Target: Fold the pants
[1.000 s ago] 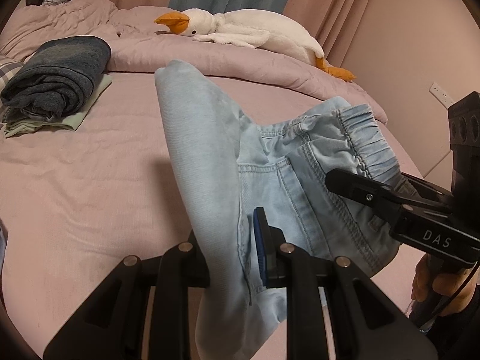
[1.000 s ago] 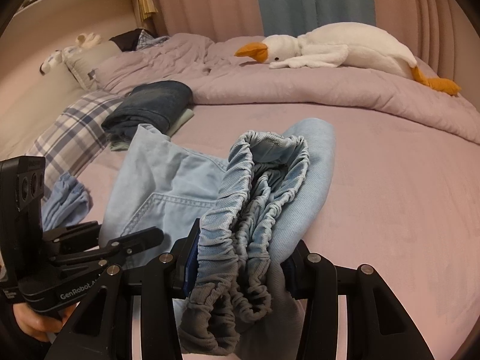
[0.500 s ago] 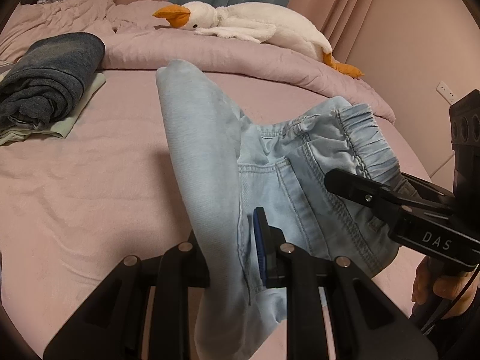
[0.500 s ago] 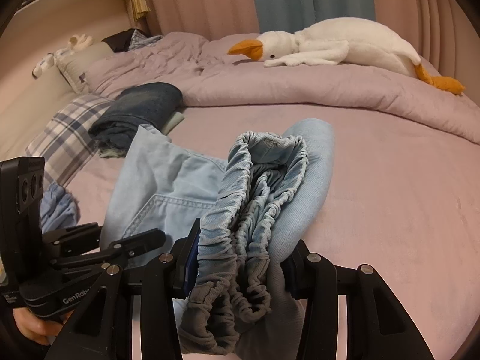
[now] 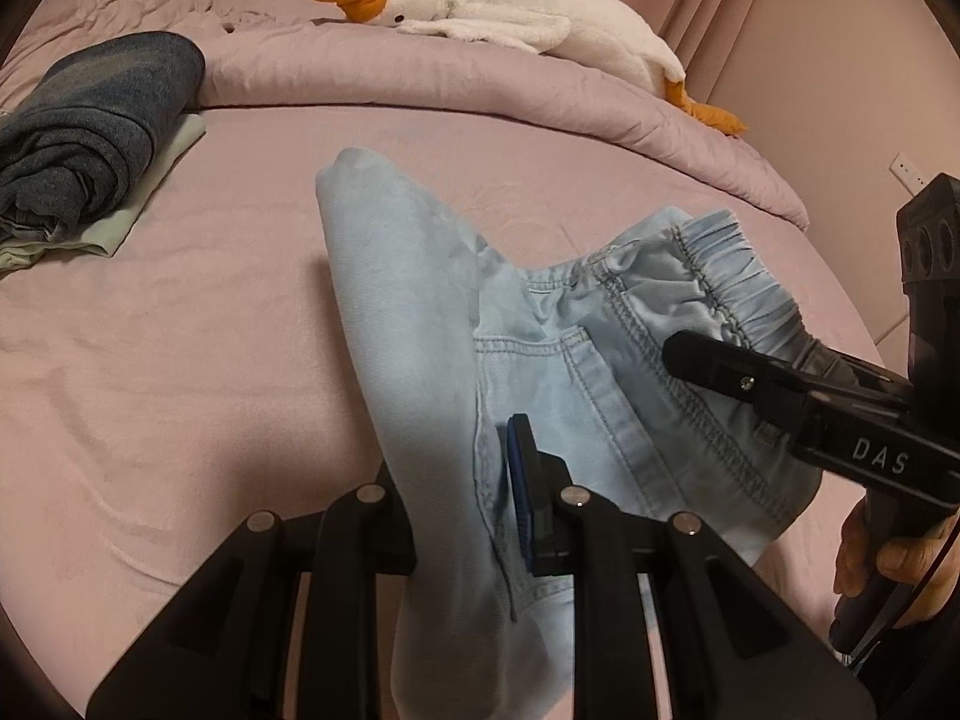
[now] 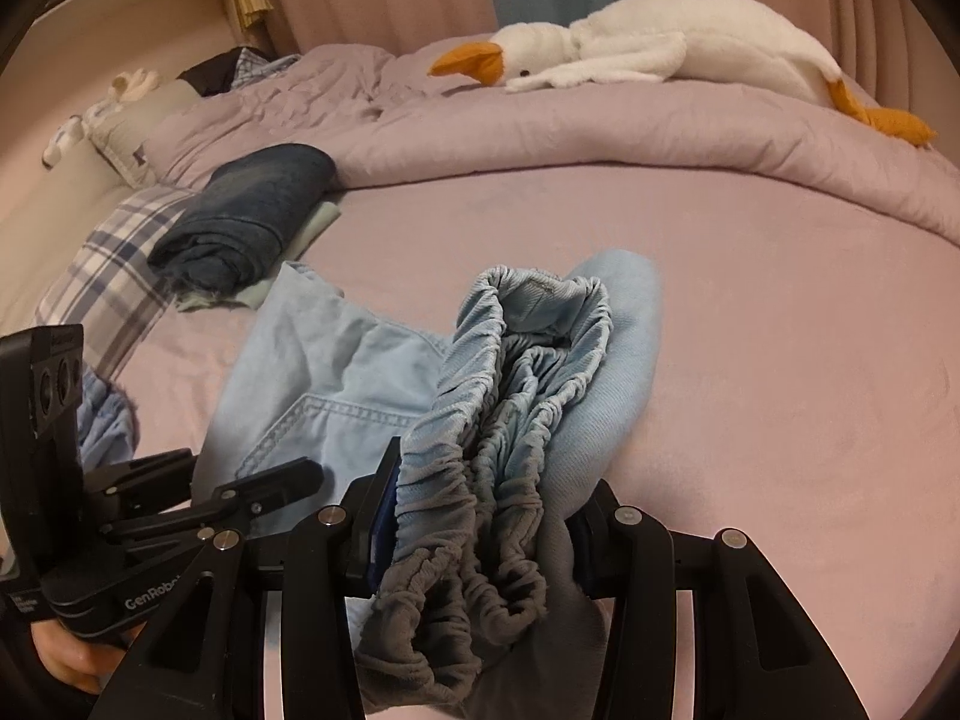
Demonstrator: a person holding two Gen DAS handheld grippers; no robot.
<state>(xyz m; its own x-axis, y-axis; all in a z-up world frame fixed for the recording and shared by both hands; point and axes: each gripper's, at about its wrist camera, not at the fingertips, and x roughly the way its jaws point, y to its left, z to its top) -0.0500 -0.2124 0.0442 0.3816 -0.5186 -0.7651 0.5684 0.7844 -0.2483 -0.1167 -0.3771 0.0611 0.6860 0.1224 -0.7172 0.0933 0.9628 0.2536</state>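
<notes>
Light blue denim pants (image 5: pixel 414 324) hang folded between both grippers above the pink bed sheet (image 5: pixel 180 360). My left gripper (image 5: pixel 462 474) is shut on the folded leg side of the pants; its blue pad shows against the cloth. In the right wrist view my right gripper (image 6: pixel 480 516) is shut on the bunched elastic waistband (image 6: pixel 516 384). The pants (image 6: pixel 336 378) stretch leftward to the other gripper (image 6: pixel 258 492). The right gripper's black finger (image 5: pixel 720 366) appears at the waistband in the left wrist view, with a hand (image 5: pixel 888 558) on its handle.
A folded dark blue garment (image 5: pixel 90 126) lies on a pale green one at the left of the bed. A white goose plush (image 5: pixel 528 18) rests on the rolled pink duvet (image 5: pixel 420 78) at the back. A plaid pillow (image 6: pixel 114 264) lies far left. A wall socket (image 5: pixel 906 171) is at right.
Both grippers have moved forward and lower over the bed with the pants still held. The goose and dark folded garment sit higher and further left in view. The grips look unchanged.
</notes>
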